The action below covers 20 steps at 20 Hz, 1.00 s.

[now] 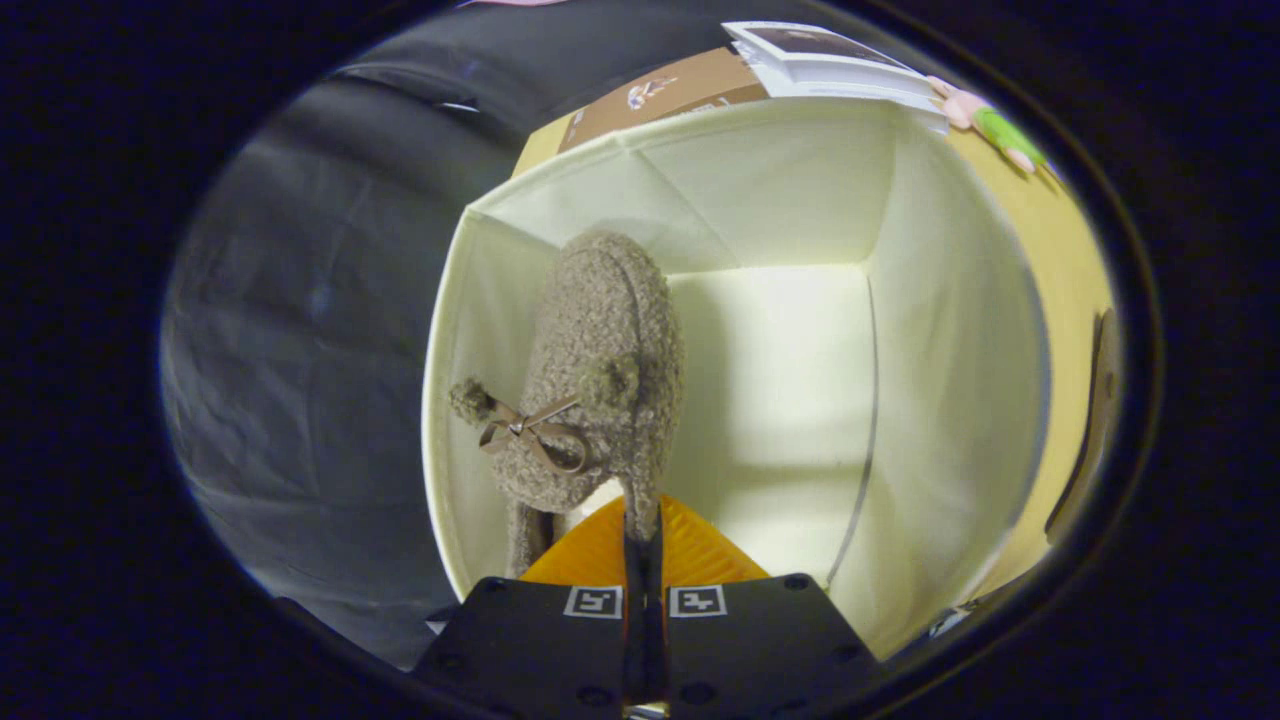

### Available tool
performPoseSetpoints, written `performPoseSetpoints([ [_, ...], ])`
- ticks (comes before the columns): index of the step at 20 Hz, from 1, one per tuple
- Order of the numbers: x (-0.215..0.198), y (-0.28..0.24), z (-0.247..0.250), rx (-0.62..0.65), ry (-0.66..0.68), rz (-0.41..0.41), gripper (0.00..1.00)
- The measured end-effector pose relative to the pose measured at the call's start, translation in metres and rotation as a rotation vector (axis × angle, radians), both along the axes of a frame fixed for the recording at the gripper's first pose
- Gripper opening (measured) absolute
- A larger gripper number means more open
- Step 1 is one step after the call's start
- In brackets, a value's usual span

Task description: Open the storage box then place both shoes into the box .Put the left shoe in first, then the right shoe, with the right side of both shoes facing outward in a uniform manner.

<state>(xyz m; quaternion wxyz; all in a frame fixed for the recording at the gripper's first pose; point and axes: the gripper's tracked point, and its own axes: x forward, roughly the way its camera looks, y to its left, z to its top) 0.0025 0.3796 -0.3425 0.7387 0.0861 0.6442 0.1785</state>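
Observation:
I look down into the open storage box (960,330), cream inside with a yellow outer wall. A fuzzy brown shoe (600,370) with a small ribbon bow and pom-poms hangs toe-down inside the box, close to its left wall. My gripper (640,530) is shut on the shoe's rear rim, the orange fingers (690,555) pressed together on a strip of the fuzzy fabric. The right part of the box floor is bare and brightly lit.
A brown cardboard box (660,95) and a white booklet (830,60) lie beyond the storage box's far wall. A small pink and green toy (990,125) sits at the far right. Dark cloth (300,330) lies left of the box.

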Motion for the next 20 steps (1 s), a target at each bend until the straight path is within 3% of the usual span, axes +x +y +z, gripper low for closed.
performPoseSetpoints([
  [3,0.003,-0.003,-0.005,-0.036,-0.033,0.012,0.06],
  [5,0.002,0.001,-0.003,-0.023,-0.019,0.023,0.15],
  [13,-0.018,0.012,0.056,0.165,0.021,0.081,1.00],
  [20,-0.030,-0.037,0.116,0.245,0.001,0.111,1.00],
])
